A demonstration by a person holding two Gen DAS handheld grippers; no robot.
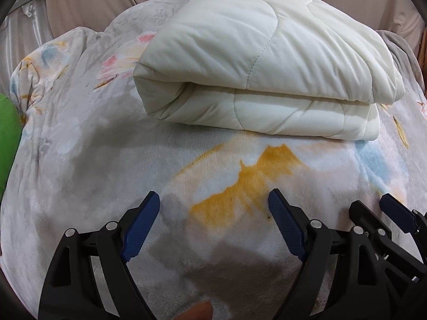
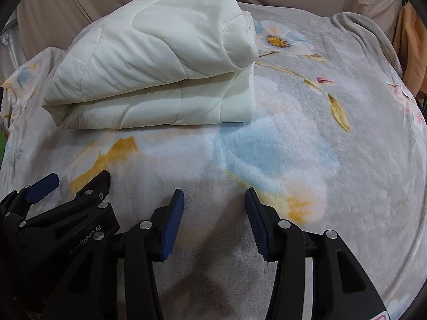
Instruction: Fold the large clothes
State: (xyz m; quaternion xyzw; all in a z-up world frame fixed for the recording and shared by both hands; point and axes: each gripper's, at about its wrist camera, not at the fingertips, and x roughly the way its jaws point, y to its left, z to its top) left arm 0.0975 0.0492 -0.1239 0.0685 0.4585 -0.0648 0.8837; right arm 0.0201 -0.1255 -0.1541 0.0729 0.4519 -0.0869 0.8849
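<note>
The left gripper [image 1: 213,208] hangs wide open over the floral blanket [image 1: 93,186], nothing between its fingers. The folded cream quilt [image 1: 256,61] lies on the blanket just beyond. The right gripper [image 2: 214,208] stands close beside the left, half-open and empty. The risk, I judge: fingers snag the plush blanket, or one pinched layer pulls the fold apart.
</note>
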